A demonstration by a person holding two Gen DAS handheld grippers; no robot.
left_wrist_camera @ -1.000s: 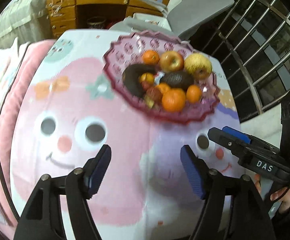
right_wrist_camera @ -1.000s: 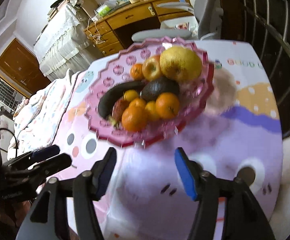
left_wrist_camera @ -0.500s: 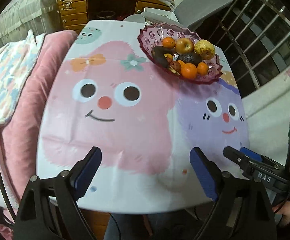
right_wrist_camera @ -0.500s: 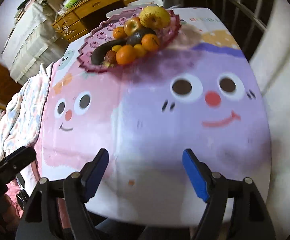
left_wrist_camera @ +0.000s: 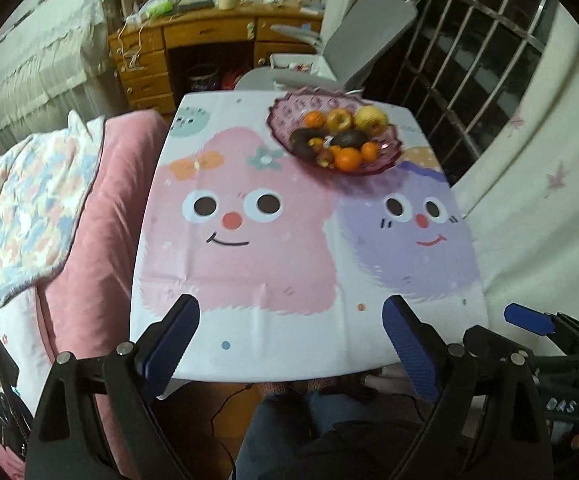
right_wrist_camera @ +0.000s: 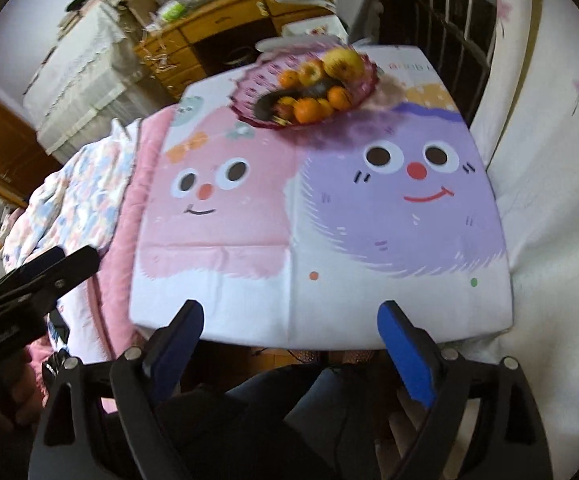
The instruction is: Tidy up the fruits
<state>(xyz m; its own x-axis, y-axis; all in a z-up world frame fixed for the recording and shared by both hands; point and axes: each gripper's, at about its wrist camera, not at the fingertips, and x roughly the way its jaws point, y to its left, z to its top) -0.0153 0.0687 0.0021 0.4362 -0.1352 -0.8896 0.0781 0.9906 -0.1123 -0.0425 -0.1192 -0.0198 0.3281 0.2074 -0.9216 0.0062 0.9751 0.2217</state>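
A purple glass fruit plate [left_wrist_camera: 289, 109] stands at the far right of the table and shows in the right wrist view [right_wrist_camera: 249, 92] too. It holds oranges [left_wrist_camera: 347, 159], an apple [left_wrist_camera: 338, 119], a yellow pear [left_wrist_camera: 370, 119], an avocado [left_wrist_camera: 347, 138] and a dark banana [left_wrist_camera: 301, 144]. My left gripper [left_wrist_camera: 291, 342] is open and empty, back beyond the table's near edge. My right gripper [right_wrist_camera: 289, 344] is open and empty, also off the near edge.
The table wears a cartoon cloth [left_wrist_camera: 249, 260] with a pink and a purple face. A pink quilt [left_wrist_camera: 101, 200] lies left. A grey chair [left_wrist_camera: 361, 28] and wooden desk [left_wrist_camera: 193, 48] stand behind. A barred window [left_wrist_camera: 477, 60] is right.
Both grippers have pulled back and up from just in front of the fruit plate to beyond the table's near edge. Both stayed open and empty.
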